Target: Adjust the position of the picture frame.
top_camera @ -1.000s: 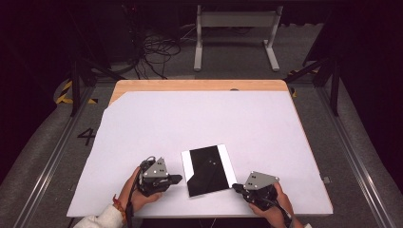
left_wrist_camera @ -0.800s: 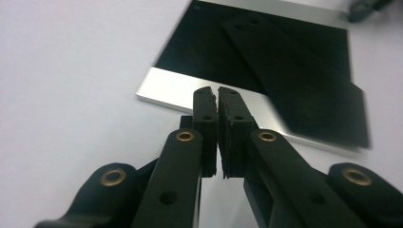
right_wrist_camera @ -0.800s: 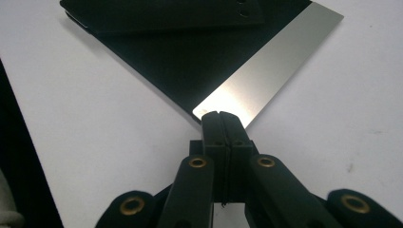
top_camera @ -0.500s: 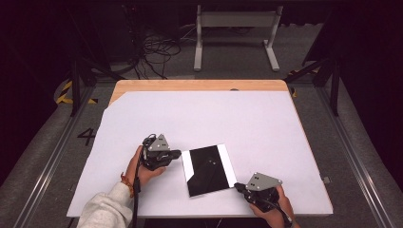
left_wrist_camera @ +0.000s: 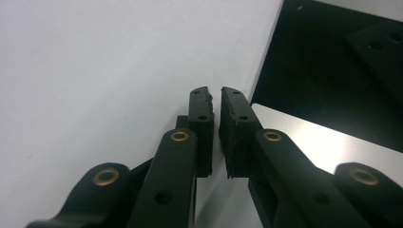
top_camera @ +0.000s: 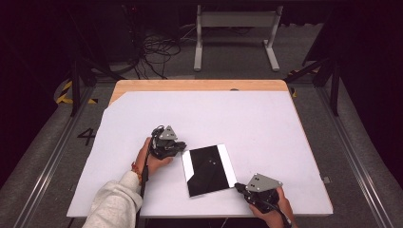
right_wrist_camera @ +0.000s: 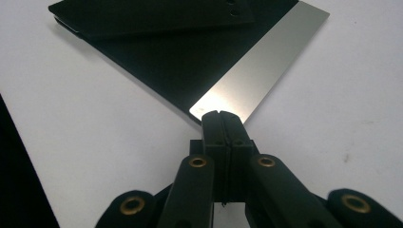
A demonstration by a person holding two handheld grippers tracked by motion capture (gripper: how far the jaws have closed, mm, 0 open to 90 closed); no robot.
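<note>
A flat black plate (top_camera: 209, 170) with bright silver strips along two sides lies on the white table top (top_camera: 237, 118), near its front edge. My left gripper (top_camera: 183, 149) is at the plate's left side. In the left gripper view its jaws (left_wrist_camera: 215, 92) stand a narrow gap apart with nothing between them, just left of the plate (left_wrist_camera: 332, 61) and its silver strip. My right gripper (top_camera: 237, 186) is at the plate's near right corner. In the right gripper view it (right_wrist_camera: 222, 114) is shut, its tips at the corner of the silver strip on the plate (right_wrist_camera: 190, 52).
The white sheet covers a wooden table whose bare far edge (top_camera: 199, 85) shows. Beyond it are cables (top_camera: 157, 52) on the floor and a grey metal stand (top_camera: 235, 33). Rails (top_camera: 47, 161) run along both sides of the table.
My left gripper has moved forward and slightly right, up to the plate's left edge. The right gripper has stayed at the near right corner. The plate has not moved.
</note>
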